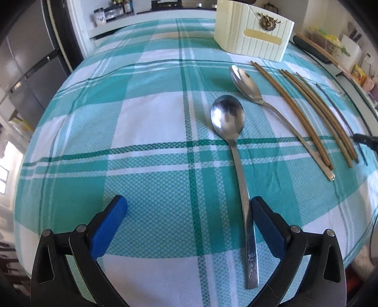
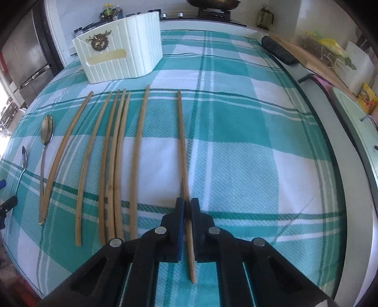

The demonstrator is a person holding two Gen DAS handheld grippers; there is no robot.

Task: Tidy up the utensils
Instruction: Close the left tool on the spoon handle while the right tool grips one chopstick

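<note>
My left gripper [image 1: 187, 207] is open just above the checked cloth. A steel spoon [image 1: 228, 118] lies along the inside of its right finger [image 1: 267, 224]. A second spoon [image 1: 245, 85] lies further right. My right gripper [image 2: 187, 207] is shut on one wooden chopstick [image 2: 182, 141], the rightmost of the row. Several more chopsticks [image 2: 118, 153] lie side by side to its left; they also show in the left wrist view [image 1: 307, 111]. A cream ribbed holder [image 2: 118, 54] stands at the back, also seen in the left wrist view [image 1: 255, 33].
A green and white checked cloth [image 1: 118, 118] covers the table. A dark pouch [image 2: 278, 50] and a wooden board [image 2: 314, 61] lie at the right edge. Jars [image 1: 111, 11] stand on the counter behind. A fridge [image 1: 28, 61] stands at the left.
</note>
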